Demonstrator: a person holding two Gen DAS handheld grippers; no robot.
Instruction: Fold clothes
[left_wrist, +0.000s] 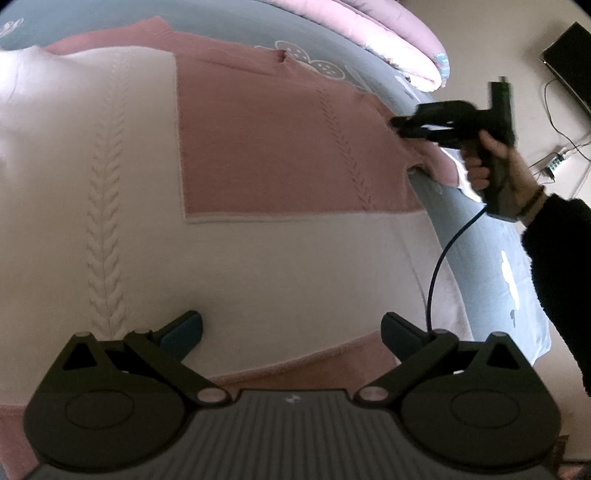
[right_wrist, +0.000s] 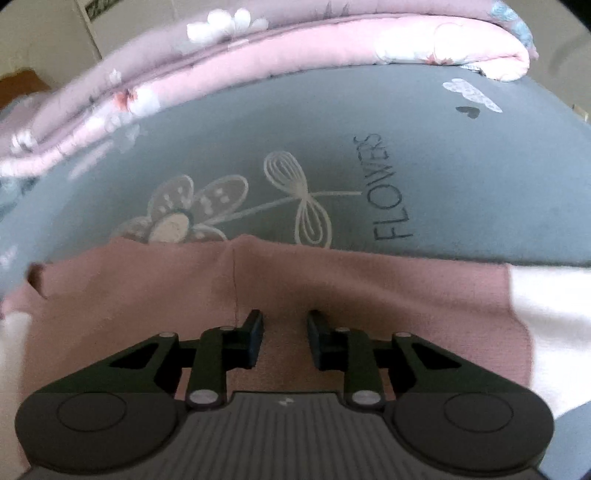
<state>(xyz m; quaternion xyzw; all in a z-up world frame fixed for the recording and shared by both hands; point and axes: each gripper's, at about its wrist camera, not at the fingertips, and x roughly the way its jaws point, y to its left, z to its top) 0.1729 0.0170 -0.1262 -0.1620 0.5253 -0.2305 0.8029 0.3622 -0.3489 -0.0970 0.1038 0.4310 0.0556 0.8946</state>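
Observation:
A knit sweater lies flat on the bed, with a pink panel (left_wrist: 277, 147) and a white panel (left_wrist: 110, 184) bearing a cable pattern. My left gripper (left_wrist: 291, 325) hangs over the white part near the hem, jaws wide open and empty. A hand holds my right gripper (left_wrist: 399, 127) at the sweater's far right pink edge. In the right wrist view this gripper (right_wrist: 285, 321) hovers over the pink fabric (right_wrist: 369, 295); its jaws stand a little apart and no cloth shows between the pads.
The grey-blue sheet (right_wrist: 443, 166) printed with flowers covers the bed. A folded pink floral quilt (right_wrist: 295, 48) lies along the far side. Beyond the bed's right edge, the floor holds a power strip with cables (left_wrist: 554, 158) and a dark flat object (left_wrist: 569, 62).

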